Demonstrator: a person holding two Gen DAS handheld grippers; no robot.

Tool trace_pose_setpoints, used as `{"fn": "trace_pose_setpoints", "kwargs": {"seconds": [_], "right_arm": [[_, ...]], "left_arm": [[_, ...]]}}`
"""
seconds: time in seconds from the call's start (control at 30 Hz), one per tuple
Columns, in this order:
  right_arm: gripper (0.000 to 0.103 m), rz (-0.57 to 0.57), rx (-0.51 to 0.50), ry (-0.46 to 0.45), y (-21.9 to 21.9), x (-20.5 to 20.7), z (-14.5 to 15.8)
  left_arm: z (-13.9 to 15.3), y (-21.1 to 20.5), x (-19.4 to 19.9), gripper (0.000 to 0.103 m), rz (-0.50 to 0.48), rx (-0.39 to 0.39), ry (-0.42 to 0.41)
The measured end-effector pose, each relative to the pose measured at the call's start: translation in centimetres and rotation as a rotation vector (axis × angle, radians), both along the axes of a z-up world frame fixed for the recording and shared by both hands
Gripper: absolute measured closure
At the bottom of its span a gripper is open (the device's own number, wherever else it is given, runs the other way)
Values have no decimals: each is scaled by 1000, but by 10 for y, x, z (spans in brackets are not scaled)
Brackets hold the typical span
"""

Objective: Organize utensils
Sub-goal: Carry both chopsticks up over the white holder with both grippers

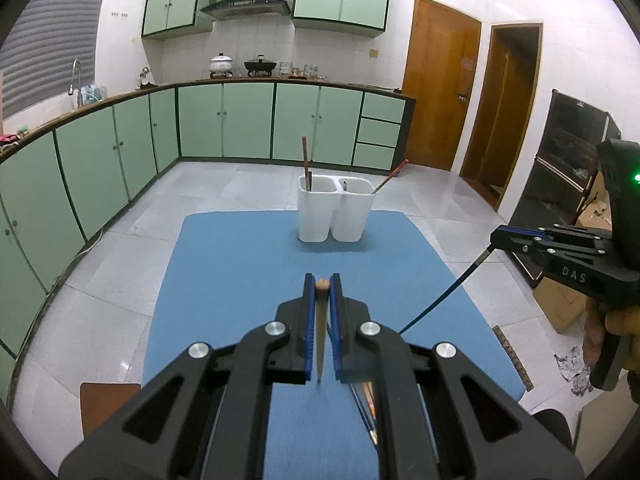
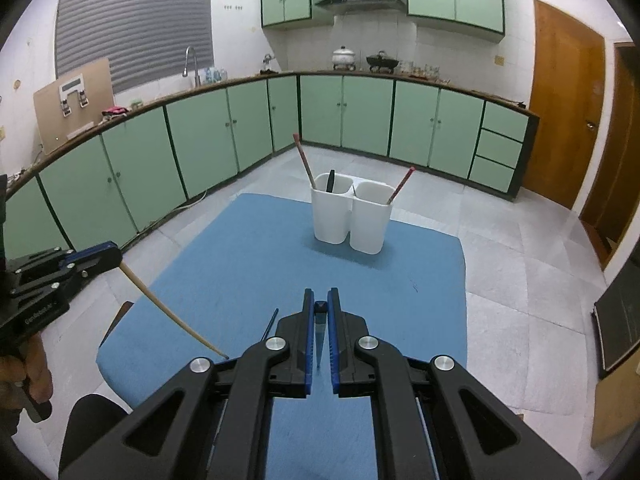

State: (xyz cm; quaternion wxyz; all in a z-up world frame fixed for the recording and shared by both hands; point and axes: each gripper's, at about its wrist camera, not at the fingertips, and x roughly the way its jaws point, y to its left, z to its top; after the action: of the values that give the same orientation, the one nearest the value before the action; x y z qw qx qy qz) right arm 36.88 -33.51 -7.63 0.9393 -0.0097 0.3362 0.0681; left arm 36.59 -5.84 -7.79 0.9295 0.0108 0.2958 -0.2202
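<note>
With the left gripper (image 1: 322, 280) clamped on a wooden chopstick (image 2: 168, 312) and the right gripper (image 2: 321, 295) on a dark blue chopstick (image 1: 444, 296), both above the blue mat (image 1: 240, 264), carrying is underway; next comes lowering them into the white two-compartment holder (image 1: 336, 212) at the mat's far edge.

loose chopsticks (image 1: 370, 408) half hidden, maybe three
</note>
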Motion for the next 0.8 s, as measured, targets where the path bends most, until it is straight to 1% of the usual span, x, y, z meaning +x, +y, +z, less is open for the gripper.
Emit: {"fn": "trace_pose_setpoints", "kwargs": {"seconds": [0.1,0.23,0.47,0.7,0.8], "right_arm": [[97,8,-14,4,0,9,8],[97,16,-25,1,6,18,19],[97,8,-22,-26,1,38,46],[97,-32,17,-88,-15,72,91],[97,-43,14,-115,-18,90,110]], "left_arm": [[5,-2,11,97,-8,-6,6],[18,-7,25,97,-11,-14,-8],[53,-28,51,97,-25,-6,-73],[82,-54,80,97,-34,-1,-121],[95,-66,98,97,-30,-10,-141]]}}
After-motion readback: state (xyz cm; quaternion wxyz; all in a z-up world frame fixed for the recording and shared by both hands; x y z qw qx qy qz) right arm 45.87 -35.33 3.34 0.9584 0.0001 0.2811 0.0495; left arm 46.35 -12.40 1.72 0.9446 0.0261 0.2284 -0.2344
